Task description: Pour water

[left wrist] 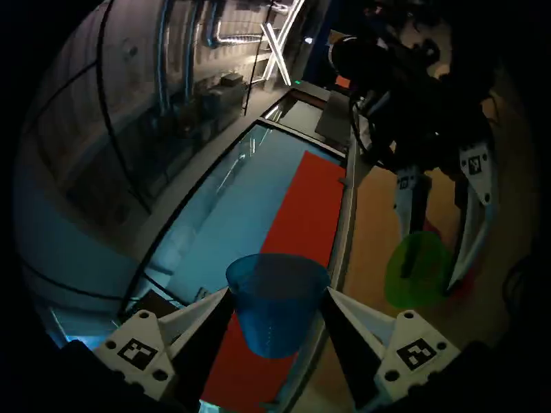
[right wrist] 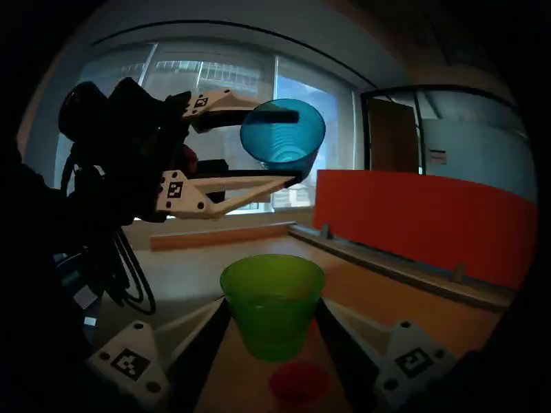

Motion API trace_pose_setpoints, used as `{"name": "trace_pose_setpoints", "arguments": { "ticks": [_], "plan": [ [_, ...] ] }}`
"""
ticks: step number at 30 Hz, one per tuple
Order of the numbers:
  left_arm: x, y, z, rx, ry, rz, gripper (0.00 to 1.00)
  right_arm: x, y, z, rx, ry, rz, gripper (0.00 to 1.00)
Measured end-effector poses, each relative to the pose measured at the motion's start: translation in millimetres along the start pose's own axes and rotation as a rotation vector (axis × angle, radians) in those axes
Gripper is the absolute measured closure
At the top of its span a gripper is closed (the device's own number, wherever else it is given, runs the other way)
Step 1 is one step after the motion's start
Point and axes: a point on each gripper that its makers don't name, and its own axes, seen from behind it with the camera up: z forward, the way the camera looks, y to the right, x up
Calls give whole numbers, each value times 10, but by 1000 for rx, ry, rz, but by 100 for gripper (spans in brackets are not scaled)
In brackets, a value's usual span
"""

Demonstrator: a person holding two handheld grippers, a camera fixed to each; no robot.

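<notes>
In the left gripper view my left gripper [left wrist: 277,296] is shut on a translucent blue cup [left wrist: 277,313]. The right gripper view shows the same blue cup [right wrist: 282,138] tipped on its side, its mouth turned toward the camera, high above the table in the left gripper [right wrist: 297,144]. My right gripper [right wrist: 273,306] is shut on an upright green cup [right wrist: 273,310], lower and nearer. From the left gripper view the green cup [left wrist: 417,270] sits in the right gripper [left wrist: 428,277] just over the wooden table [left wrist: 375,220]. I cannot tell whether water is in either cup.
A small red cup [right wrist: 297,383] stands on the table [right wrist: 186,275] under the green cup. A red partition [right wrist: 427,220] runs along the table's edge, with windows [right wrist: 206,76] behind. Dark cables [right wrist: 127,275] hang below the left gripper.
</notes>
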Motion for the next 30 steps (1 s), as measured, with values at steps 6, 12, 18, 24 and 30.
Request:
{"name": "trace_pose_setpoints", "arguments": {
  "ticks": [6, 12, 18, 24, 30],
  "plan": [
    [-154, -86, -27, 4, -29, -243, 16, 29, 32, -33, -13, 8, 3, 14],
    [-290, -105, -39, -8, -45, -466, 16, 91, 75, -101, -31, 22, 6, 14],
    [-440, -77, -65, -23, -69, -672, 16, 131, 127, -178, -48, 31, 7, 14],
    [-562, -10, -114, -45, -77, -809, 16, 169, 177, -262, -69, 38, 7, 14],
    [-657, 58, -154, -56, -91, -884, 16, 192, 241, -345, -89, 42, 13, 14]
  ]
}}
